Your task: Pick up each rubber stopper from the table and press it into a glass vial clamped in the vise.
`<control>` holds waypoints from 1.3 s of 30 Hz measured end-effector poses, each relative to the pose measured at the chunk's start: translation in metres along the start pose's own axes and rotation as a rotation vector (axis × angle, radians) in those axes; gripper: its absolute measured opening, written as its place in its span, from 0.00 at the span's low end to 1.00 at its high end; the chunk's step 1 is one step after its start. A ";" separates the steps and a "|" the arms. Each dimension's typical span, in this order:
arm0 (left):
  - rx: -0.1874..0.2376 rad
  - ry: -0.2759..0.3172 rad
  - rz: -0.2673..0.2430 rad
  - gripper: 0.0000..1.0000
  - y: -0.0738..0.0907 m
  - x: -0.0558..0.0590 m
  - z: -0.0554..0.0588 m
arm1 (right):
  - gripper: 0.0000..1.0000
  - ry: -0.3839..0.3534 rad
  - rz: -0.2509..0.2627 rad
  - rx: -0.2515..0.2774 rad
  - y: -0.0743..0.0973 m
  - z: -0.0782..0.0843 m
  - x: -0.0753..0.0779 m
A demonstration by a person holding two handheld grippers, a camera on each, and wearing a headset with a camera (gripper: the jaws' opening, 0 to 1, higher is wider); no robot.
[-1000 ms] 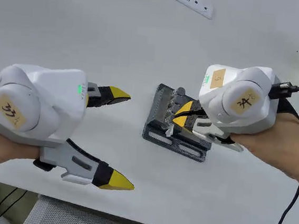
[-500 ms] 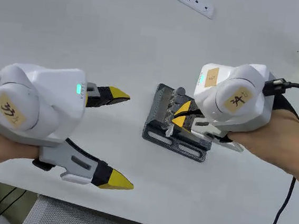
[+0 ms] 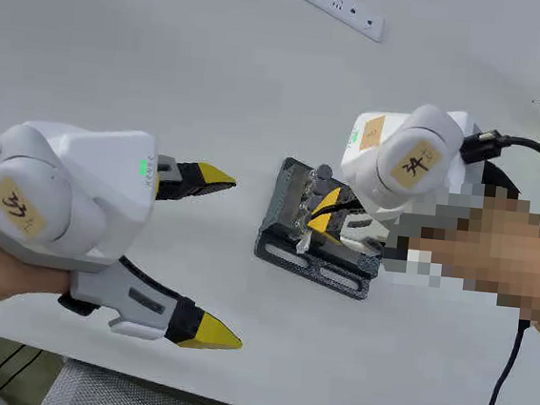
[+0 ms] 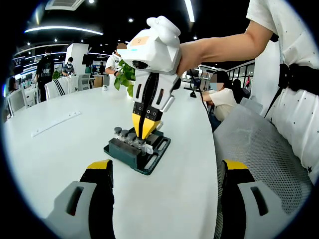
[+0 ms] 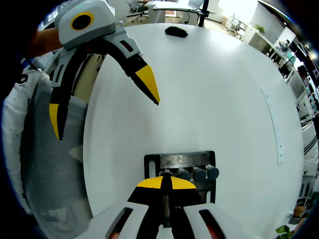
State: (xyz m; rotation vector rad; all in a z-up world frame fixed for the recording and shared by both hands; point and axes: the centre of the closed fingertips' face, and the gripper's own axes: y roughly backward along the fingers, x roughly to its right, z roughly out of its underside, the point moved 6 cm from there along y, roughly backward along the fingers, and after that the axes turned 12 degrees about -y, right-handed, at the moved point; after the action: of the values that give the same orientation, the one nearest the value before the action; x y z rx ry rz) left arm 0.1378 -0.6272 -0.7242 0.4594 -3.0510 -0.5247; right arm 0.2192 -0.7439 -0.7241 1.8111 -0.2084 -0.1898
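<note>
Right gripper tipped steeper over vise, jaws pressed together, 34 label | left gripper jaws spread

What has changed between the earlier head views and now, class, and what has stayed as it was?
The right gripper has tilted, and its body has swung up and leftward in the head view over the vise. Its jaws stay shut at one end of the vial row. Nothing was visibly taken hold of or let go. The left gripper stays open, apart from the vise, and the vise has not moved.
</note>
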 end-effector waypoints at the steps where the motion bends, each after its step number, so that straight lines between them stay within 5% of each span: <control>1: 0.000 0.001 0.000 0.89 0.000 0.000 0.000 | 0.00 0.002 0.000 -0.004 0.000 0.000 0.000; 15: 0.001 0.000 -0.003 0.88 -0.001 -0.001 0.000 | 0.00 0.010 -0.018 -0.075 -0.003 -0.003 0.003; 39: 0.011 -0.004 -0.014 0.86 -0.001 -0.001 -0.006 | 0.00 -0.008 -0.042 -0.096 -0.005 -0.003 0.004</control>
State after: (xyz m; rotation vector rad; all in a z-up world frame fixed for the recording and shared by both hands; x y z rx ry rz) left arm 0.1398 -0.6298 -0.7192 0.4805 -3.0577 -0.5103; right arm 0.2243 -0.7414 -0.7283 1.7206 -0.1639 -0.2332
